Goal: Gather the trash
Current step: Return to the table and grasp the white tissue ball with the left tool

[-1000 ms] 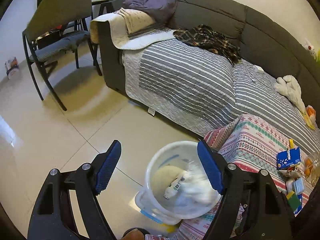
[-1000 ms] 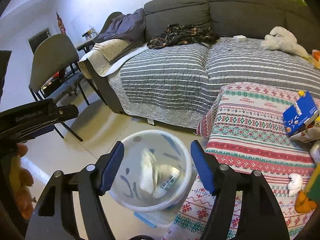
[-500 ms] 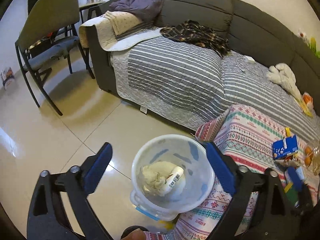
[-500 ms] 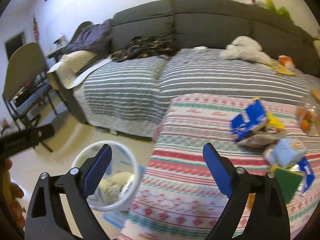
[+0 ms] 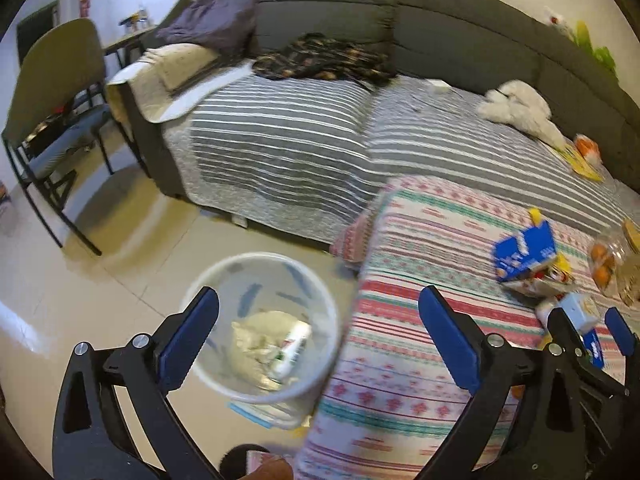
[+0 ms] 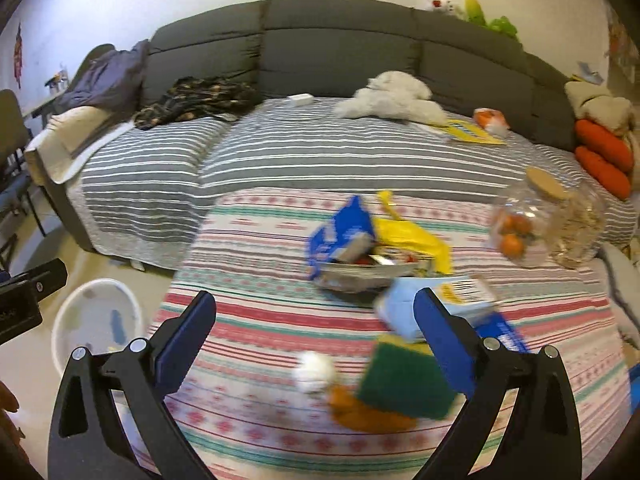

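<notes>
A white plastic trash bin (image 5: 264, 320) stands on the floor beside the patterned table (image 5: 432, 248); it holds crumpled paper and a small bottle. My left gripper (image 5: 320, 336) is open and empty above the bin's right rim. My right gripper (image 6: 316, 340) is open and empty over the table (image 6: 260, 248). Between its fingers lies a crumpled white paper ball (image 6: 314, 366). Nearby are a green sponge (image 6: 404, 380), an orange peel (image 6: 360, 412), a blue wrapper (image 6: 340, 232), a yellow wrapper (image 6: 412, 236) and a light blue box (image 6: 436, 300). The bin also shows at the left of the right wrist view (image 6: 96, 320).
A grey sofa with a striped cover (image 6: 320, 152) runs behind the table. A clear jar of oranges (image 6: 516, 224) and a second jar (image 6: 576, 228) stand at the table's right. A chair (image 5: 52, 112) stands left on the tiled floor.
Both grippers have swung right, away from above the bin. The right gripper now faces the trash on the table; the bin has slid to its left edge.
</notes>
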Demonstrator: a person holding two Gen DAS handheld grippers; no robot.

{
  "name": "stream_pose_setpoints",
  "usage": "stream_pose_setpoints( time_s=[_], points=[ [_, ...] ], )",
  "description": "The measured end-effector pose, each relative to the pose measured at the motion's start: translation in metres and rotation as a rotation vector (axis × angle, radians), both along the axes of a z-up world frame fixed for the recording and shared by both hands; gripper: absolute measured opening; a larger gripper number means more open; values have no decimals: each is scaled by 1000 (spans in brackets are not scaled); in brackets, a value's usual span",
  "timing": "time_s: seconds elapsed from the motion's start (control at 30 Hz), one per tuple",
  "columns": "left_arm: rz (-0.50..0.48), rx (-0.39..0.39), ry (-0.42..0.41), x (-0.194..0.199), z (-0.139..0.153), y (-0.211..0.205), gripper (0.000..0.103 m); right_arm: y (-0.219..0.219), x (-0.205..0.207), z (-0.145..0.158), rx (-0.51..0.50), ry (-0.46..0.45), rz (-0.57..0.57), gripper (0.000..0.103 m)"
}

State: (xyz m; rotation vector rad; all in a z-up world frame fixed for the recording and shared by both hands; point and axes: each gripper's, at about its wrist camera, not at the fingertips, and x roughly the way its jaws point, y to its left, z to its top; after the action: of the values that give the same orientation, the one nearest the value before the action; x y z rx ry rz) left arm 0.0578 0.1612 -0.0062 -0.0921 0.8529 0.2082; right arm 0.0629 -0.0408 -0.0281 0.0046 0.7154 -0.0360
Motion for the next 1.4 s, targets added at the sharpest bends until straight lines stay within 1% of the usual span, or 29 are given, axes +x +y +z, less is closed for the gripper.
stream_pose_setpoints(
  time_s=[0.23, 0.4, 0.47, 0.5, 0.57, 0.6, 0.63, 0.67, 0.7, 0.73, 0.77, 0.8, 0.83, 0.9, 0.93, 1.0, 1.1, 1.23, 1.33, 1.37, 1.4],
  points=[
    [-78, -54, 87, 14, -25, -54, 96, -63, -9, 0, -48, 10, -57, 96],
    [-137, -50, 142, 22, -43, -94, 96, -106, -19, -6, -39, 25, -96, 96],
    [-176, -45, 169, 26, -51, -113, 95, -124, -23, -12, -30, 34, -108, 96],
    [-192, -47, 179, 28, -54, -119, 94, -130, -25, -15, -28, 40, -115, 96],
    [-213, -44, 203, 33, -62, -131, 87, -141, -26, -23, -13, 64, -124, 96],
    [-216, -35, 218, 36, -67, -135, 82, -147, -25, -27, 6, 84, -126, 96],
    [-216, -29, 242, 40, -73, -138, 74, -152, -24, -29, 31, 104, -126, 96],
    [-218, -37, 263, 44, -78, -140, 70, -157, -23, -30, 78, 131, -116, 96],
    [-224, -64, 289, 47, -83, -141, 63, -158, -22, -31, 108, 142, -105, 96],
    [-229, -90, 306, 49, -86, -141, 60, -161, -22, -30, 145, 154, -90, 96],
    [-240, -125, 324, 51, -89, -142, 60, -163, -22, -30, 169, 165, -78, 96],
    [-249, -134, 331, 52, -90, -145, 60, -163, -23, -30, 180, 172, -70, 96],
    [-257, -126, 335, 53, -91, -148, 60, -163, -23, -30, 190, 181, -57, 96],
    [-264, -87, 351, 55, -96, -155, 59, -162, -24, -31, 197, 196, -38, 96],
    [-262, -81, 361, 55, -99, -157, 55, -160, -24, -32, 198, 202, -27, 96],
    [-263, -92, 389, 58, -106, -158, 51, -157, -26, -33, 198, 215, -1, 96],
    [-273, -108, 396, 60, -108, -161, 51, -148, -29, -36, 196, 238, 60, 96],
    [-303, -153, 410, 61, -109, -166, 51, -131, -38, -44, 172, 265, 151, 96],
    [-319, -149, 418, 61, -110, -169, 51, -121, -45, -52, 170, 287, 207, 96],
    [-326, -152, 433, 62, -113, -170, 51, -116, -48, -56, 168, 288, 228, 96],
    [-332, -158, 450, 62, -117, -171, 47, -113, -50, -58, 167, 284, 239, 95]
  ],
)
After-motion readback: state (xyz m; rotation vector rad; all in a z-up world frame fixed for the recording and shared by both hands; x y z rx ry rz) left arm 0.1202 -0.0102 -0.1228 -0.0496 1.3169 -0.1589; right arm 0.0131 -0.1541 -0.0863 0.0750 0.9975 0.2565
